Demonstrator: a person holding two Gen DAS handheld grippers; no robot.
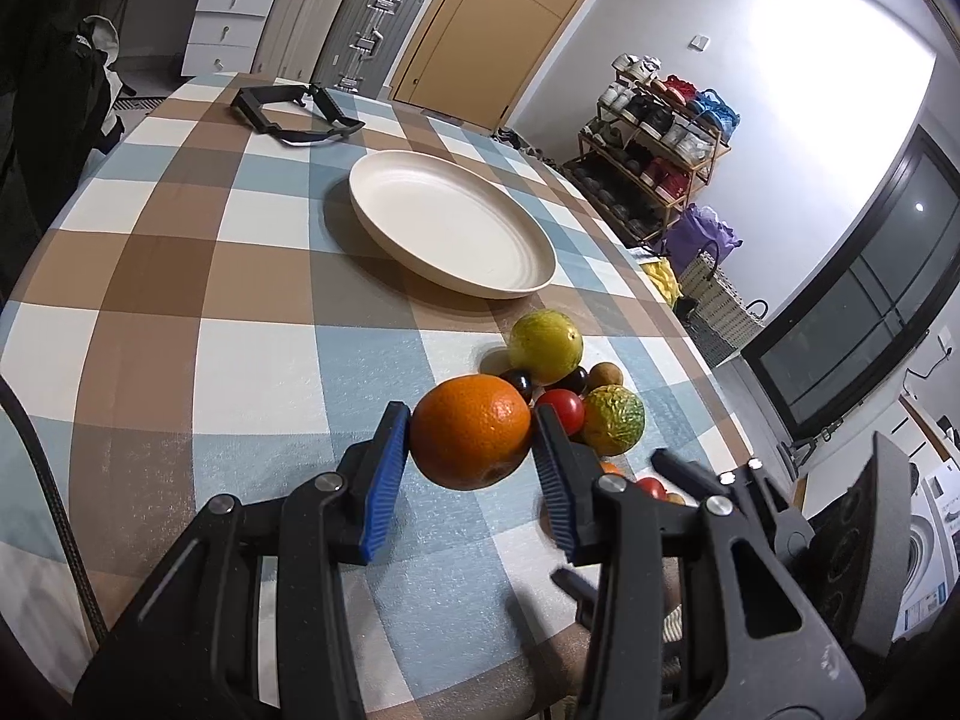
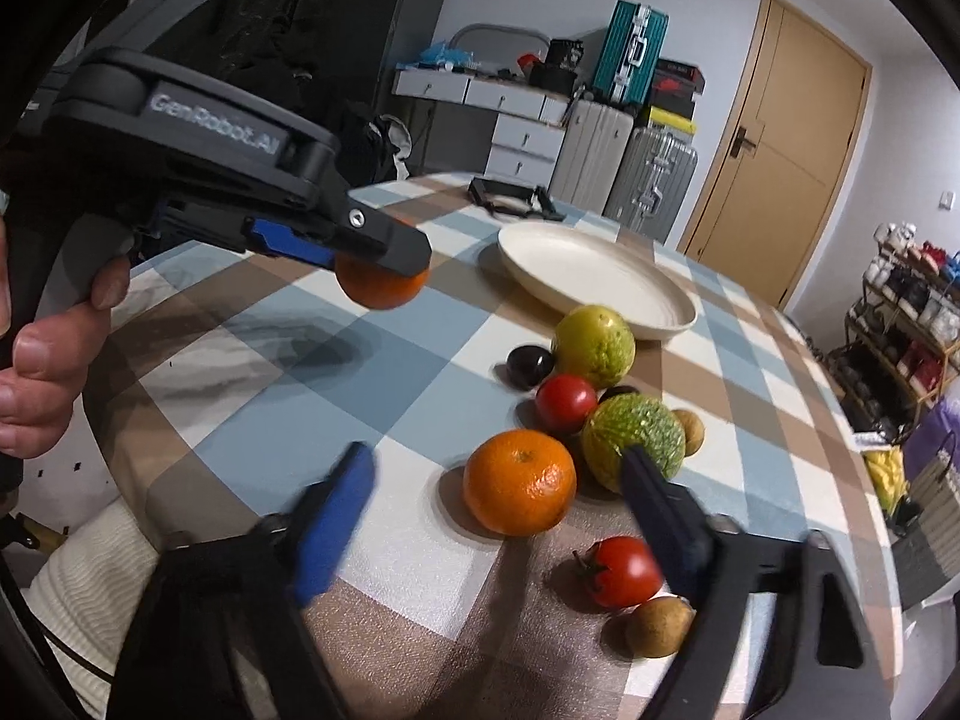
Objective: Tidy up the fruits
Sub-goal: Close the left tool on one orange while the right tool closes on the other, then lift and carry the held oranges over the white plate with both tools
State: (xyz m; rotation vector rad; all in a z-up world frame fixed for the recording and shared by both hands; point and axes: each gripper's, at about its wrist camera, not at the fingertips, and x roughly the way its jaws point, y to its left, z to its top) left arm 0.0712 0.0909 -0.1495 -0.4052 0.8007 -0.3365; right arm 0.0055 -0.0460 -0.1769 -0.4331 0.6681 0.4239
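Checked tablecloth (image 1: 252,324) in blue, brown and white, seen from two gripper cameras. Left gripper (image 1: 474,450) closed on a large orange (image 1: 471,441), pinched at its widest point between blue pads and lifted clear of the cloth. Beyond it, an empty cream plate (image 1: 456,228), well apart from the held fruit.

Right gripper (image 2: 498,480) spread wide, holding nothing, straddling a second orange (image 2: 519,480) resting on the cloth. Just beside that one: a mottled green fruit (image 2: 636,441), touching or nearly touching the right-hand finger (image 2: 666,510). Nearby, two red tomatoes (image 2: 565,402), a yellow-green citrus (image 2: 594,345), a dark plum (image 2: 529,365) and small brown fruits (image 2: 658,626), all clustered close.

Likely risks: smooth round skin slipping from the narrow pads during the carry to the plate, then rolling off the table. On the right, closing the fingers could nudge the green fruit and set the crowded tomatoes rolling. Also, a rounded fruit dropped from any height may roll off the shallow plate.
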